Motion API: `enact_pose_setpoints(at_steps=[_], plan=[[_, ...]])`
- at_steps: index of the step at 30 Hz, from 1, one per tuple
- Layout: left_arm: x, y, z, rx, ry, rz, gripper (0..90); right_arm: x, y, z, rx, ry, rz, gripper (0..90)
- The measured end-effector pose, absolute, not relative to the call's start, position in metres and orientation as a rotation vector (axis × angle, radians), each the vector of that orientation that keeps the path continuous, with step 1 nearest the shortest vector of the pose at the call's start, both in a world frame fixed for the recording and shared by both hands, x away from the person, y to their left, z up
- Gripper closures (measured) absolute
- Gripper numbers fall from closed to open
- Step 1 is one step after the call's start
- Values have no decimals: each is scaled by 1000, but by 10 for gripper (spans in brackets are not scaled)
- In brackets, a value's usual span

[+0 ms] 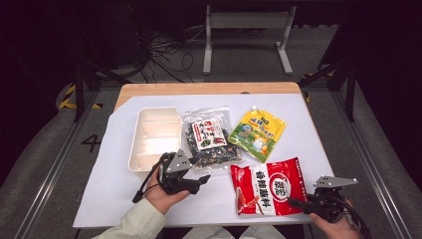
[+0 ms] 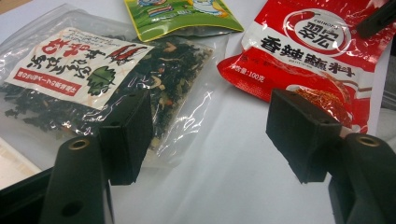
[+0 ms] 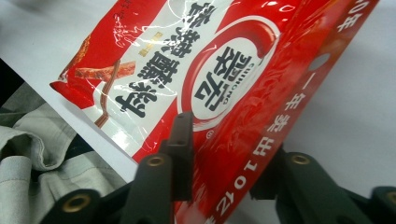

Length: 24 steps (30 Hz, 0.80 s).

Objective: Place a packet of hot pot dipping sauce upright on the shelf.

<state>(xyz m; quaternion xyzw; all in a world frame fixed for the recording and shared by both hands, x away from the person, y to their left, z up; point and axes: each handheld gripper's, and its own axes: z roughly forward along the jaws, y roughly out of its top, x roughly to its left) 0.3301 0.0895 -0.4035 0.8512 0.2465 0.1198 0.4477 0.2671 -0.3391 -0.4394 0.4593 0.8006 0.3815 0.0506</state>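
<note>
Red seasoning packet (image 1: 268, 186) lies at table's near edge, its right edge pinched between right gripper (image 3: 224, 163) jaws for lifting. Left gripper (image 2: 210, 130) is held open, empty, beside seaweed bag (image 2: 93, 88).

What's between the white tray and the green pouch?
The clear seaweed bag lies between the white tray and the green pouch, as the high view shows.

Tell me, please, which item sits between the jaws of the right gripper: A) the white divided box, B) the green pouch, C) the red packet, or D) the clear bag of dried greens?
C: in the right gripper view the edge of the red packet runs between the two black jaws of the right gripper, and the high view shows that gripper at the packet's right edge.
</note>
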Motion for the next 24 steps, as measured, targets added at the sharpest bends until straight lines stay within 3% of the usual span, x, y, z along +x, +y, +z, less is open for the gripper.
enact_pose_setpoints(at_steps=[8,24], plan=[[332,90,-403,2096,616,295,326,270,-332,-431,1348,2408,1156,883],[335,94,-395,2058,615,304,328,271,-319,-381,1175,2329,1223,890]])
